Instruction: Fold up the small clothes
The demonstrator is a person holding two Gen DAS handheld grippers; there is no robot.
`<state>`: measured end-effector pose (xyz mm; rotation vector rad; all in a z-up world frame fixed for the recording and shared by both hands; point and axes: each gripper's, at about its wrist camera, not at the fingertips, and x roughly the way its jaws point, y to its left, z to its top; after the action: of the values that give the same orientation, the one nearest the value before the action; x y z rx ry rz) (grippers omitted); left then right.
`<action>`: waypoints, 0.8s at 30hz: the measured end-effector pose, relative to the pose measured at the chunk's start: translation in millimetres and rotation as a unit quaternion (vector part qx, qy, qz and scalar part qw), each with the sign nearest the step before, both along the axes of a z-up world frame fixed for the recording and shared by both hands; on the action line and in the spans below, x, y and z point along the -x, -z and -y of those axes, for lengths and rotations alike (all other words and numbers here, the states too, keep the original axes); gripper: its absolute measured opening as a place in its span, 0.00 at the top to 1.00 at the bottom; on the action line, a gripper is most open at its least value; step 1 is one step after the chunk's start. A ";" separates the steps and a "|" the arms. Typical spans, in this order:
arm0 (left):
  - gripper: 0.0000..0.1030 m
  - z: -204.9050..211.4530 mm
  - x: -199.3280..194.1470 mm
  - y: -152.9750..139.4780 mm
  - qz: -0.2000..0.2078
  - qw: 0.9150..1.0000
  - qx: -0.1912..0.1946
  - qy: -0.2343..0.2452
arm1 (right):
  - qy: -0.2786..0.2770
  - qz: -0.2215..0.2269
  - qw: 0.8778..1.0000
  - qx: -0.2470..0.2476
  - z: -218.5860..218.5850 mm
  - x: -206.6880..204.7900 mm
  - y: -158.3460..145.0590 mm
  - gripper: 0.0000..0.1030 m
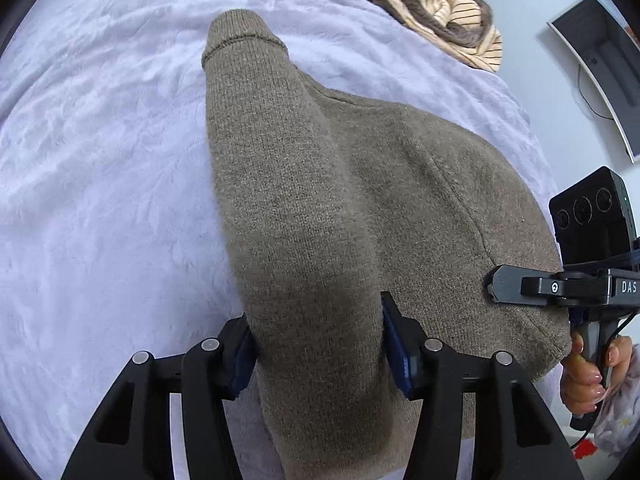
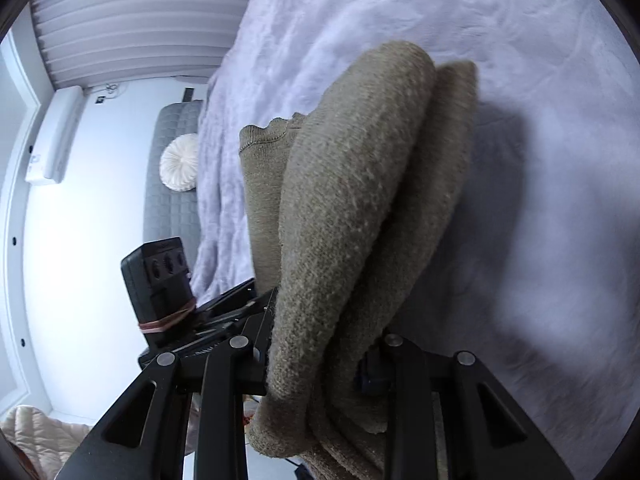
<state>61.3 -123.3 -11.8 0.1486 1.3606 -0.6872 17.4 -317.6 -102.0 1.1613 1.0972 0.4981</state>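
On the bed: we see a grey-brown knit sweater (image 1: 400, 184) lying on the lilac plush blanket (image 1: 100, 200), body flat, one sleeve (image 1: 280, 184) laid lengthwise over it with the cuff at the far end.
Left gripper (image 1: 318, 344): pinching a thick roll of the sweater's near edge between its blue pads (image 1: 396, 344).
Right gripper (image 2: 320, 364): clamped on a bunched fold of the same sweater; its left finger seems tight against the knit.
Done, as we judge: at least one sleeve is turned in, and both near corners are gripped.
Left to do: we think the body fold away from us remains, then squaring the bundle; the striped clothes (image 1: 448, 12) heaped at the far edge look unfolded.
Hidden: the second sleeve we cannot find; the hem under the grippers is cut off by the frame.
Unclear: the right gripper's right pad is mostly covered by knit, and how many layers each gripper holds we cannot tell.
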 end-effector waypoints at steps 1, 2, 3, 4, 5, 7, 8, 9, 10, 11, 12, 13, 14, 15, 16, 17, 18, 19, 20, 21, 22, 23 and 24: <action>0.46 -4.6 3.1 -7.0 0.005 1.000 0.004 0.002 | 0.001 0.002 1.000 -0.003 -4.4 2.4 -5.4 0.69; 0.46 -9.0 5.0 -13.1 0.007 1.000 0.008 0.002 | 0.003 0.004 1.000 -0.007 -8.1 5.3 -10.1 0.69; 0.46 -16.9 7.9 -20.1 0.010 1.000 0.016 0.001 | 0.005 0.006 1.000 -0.013 -11.6 8.4 -14.7 0.69; 0.46 -26.7 10.0 -26.1 0.009 1.000 0.021 -0.001 | 0.008 0.008 1.000 -0.019 -17.3 12.9 -20.3 0.69; 0.46 -35.1 12.3 -31.7 0.006 1.000 0.026 -0.004 | 0.010 0.008 1.000 -0.022 -21.4 16.7 -24.5 0.69; 0.46 -53.2 18.3 -41.6 0.002 1.000 0.029 -0.006 | 0.010 0.009 1.000 -0.026 -34.1 25.2 -32.5 0.69; 0.46 -60.2 22.4 -45.5 0.003 1.000 0.027 -0.005 | 0.007 0.010 1.000 -0.023 -38.3 28.5 -35.6 0.69; 0.46 -68.9 28.0 -49.3 0.005 1.000 0.022 -0.002 | 0.003 0.012 1.000 -0.019 -47.2 32.6 -39.3 0.69; 0.46 -77.8 33.9 -52.3 0.009 1.000 0.014 0.001 | 0.000 0.012 1.000 -0.018 -57.8 37.1 -42.3 0.69; 0.46 -87.7 39.0 -54.4 0.010 1.000 0.007 0.001 | -0.001 0.011 1.000 -0.020 -65.1 40.2 -43.9 0.69; 0.46 -97.6 43.4 -55.9 0.010 1.000 0.001 -0.001 | -0.003 0.009 1.000 -0.023 -75.8 44.3 -45.0 0.69; 0.46 -107.6 48.4 -57.4 0.007 1.000 -0.004 -0.004 | -0.006 0.008 1.000 -0.022 -86.3 47.3 -46.3 0.69; 0.46 -119.6 53.8 -58.8 0.004 1.000 -0.008 -0.008 | -0.009 0.006 1.000 -0.021 -94.7 49.6 -46.6 0.69; 0.46 -128.2 58.1 -59.3 0.003 1.000 -0.013 -0.012 | -0.014 0.005 1.000 -0.021 -104.1 52.5 -47.0 0.69; 0.46 -134.4 61.9 -59.1 0.003 1.000 -0.019 -0.014 | -0.018 0.004 1.000 -0.022 -112.7 52.7 -47.6 0.69; 0.46 -144.4 66.7 -58.8 0.003 1.000 -0.024 -0.019 | -0.021 0.002 0.999 -0.023 -121.7 54.3 -47.5 0.69; 0.46 -151.7 69.6 -57.8 0.000 0.999 -0.027 -0.025 | -0.026 -0.001 0.999 -0.026 -131.9 56.1 -46.5 0.69; 0.46 -158.5 72.0 -55.6 -0.005 0.999 -0.029 -0.032 | -0.029 -0.004 0.999 -0.026 -139.3 56.1 -45.8 0.69; 0.46 -164.6 74.2 -53.0 -0.009 0.999 -0.032 -0.037 | -0.034 -0.005 0.999 -0.023 -146.8 56.7 -44.6 0.69; 0.46 -172.1 76.8 -49.3 -0.014 0.998 -0.036 -0.042 | -0.038 -0.008 0.999 -0.020 -155.2 57.3 -42.8 0.69; 0.46 -175.8 78.6 -45.5 -0.017 0.998 -0.040 -0.045 | -0.041 -0.013 0.999 -0.018 -161.8 57.3 -40.7 0.69; 0.46 -179.9 80.5 -42.1 -0.019 0.998 -0.043 -0.047 | -0.043 -0.017 0.999 -0.016 -169.4 54.2 -40.1 0.69; 0.46 -184.2 81.8 -39.7 -0.021 0.998 -0.046 -0.048 | -0.044 -0.021 0.999 -0.013 -175.0 50.5 -39.8 0.69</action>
<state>-20.5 60.9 27.9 0.1417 1.4300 -0.5509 -33.1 -142.6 -62.2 1.1546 1.1844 0.5596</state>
